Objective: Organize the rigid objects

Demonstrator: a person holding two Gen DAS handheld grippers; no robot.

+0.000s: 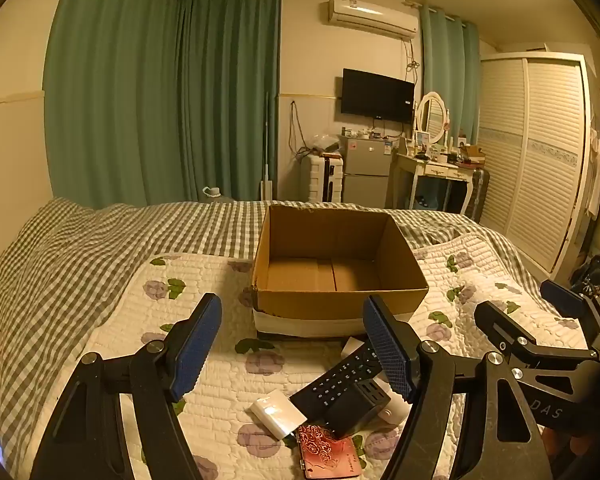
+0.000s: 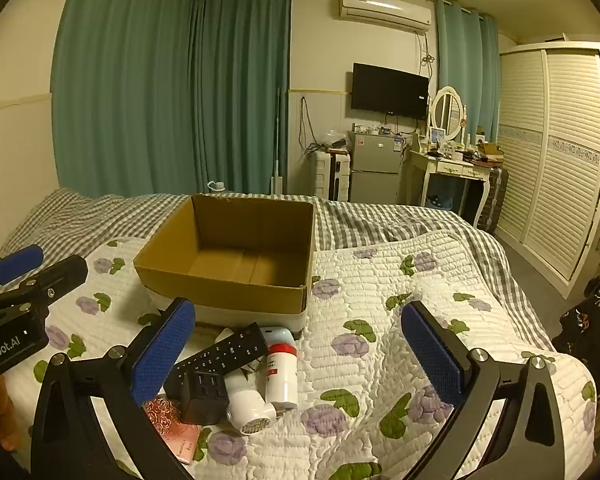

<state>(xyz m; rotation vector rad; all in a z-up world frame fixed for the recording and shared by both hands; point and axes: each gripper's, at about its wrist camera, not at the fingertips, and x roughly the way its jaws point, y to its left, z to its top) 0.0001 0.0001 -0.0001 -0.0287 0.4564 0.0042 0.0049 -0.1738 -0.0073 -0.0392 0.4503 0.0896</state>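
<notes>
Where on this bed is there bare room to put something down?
The cardboard box floor is bare, and so is the floral quilt right of the white bottle. It is crowded just before the box, where the remote, black charger and pink card pile up.

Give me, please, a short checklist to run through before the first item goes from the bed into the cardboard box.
1. Cardboard box open, nothing seen inside: ok.
2. Left tongs open, holding nothing: ok.
3. Right tongs open, holding nothing: ok.
4. Black remote free to lift: ok, it lies on top of the pile.
5. Black charger block free to lift: not ok, the remote's end overlaps it.
6. White bottle with red band lies on its side; whether its cap is tight: cannot tell.
</notes>
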